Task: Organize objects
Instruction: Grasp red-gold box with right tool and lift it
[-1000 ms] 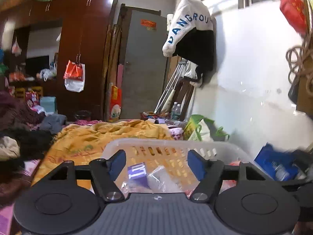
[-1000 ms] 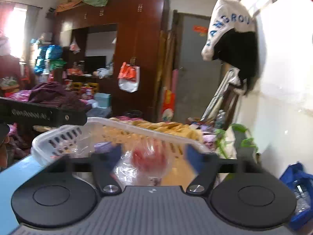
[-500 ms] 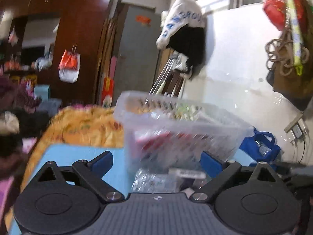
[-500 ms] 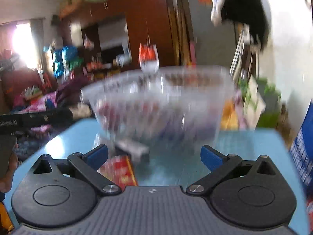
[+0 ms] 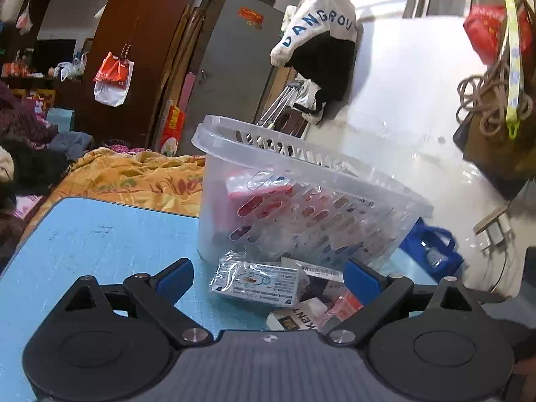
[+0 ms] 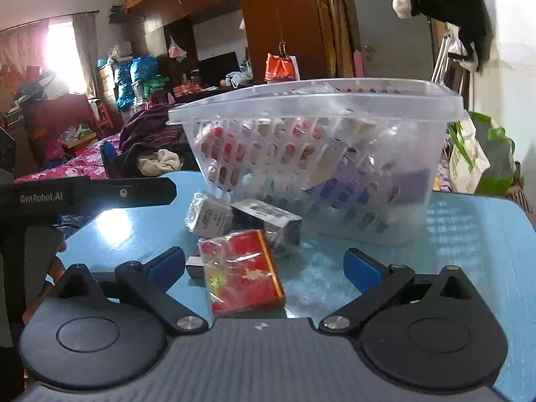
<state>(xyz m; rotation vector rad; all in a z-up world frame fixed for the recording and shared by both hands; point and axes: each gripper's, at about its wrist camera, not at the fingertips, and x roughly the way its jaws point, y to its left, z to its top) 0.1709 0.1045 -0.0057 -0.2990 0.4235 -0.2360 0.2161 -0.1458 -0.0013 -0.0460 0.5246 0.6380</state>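
Note:
A clear plastic basket (image 5: 301,201) (image 6: 321,160) holding several packets stands on the blue table (image 5: 93,234) (image 6: 469,234). Small wrapped boxes lie in front of it: a white box in plastic wrap (image 5: 258,279) (image 6: 209,216), a black box with a barcode label (image 6: 271,221), a red packet (image 6: 241,273) and a "KENT" carton (image 5: 294,318). My left gripper (image 5: 268,276) is open and empty, low over the table, with the white box between its fingers' line. My right gripper (image 6: 264,266) is open and empty, with the red packet just ahead of it.
The left gripper's body (image 6: 87,194) shows at the left in the right wrist view. A bed with an orange blanket (image 5: 134,174) lies beyond the table. A white wall (image 5: 402,117) is to the right, with a blue bag (image 5: 432,244) below it.
Both grippers have dropped from above the basket rim to table level and pulled back. The basket now stands ahead of them, and the small boxes on the table have come into view.

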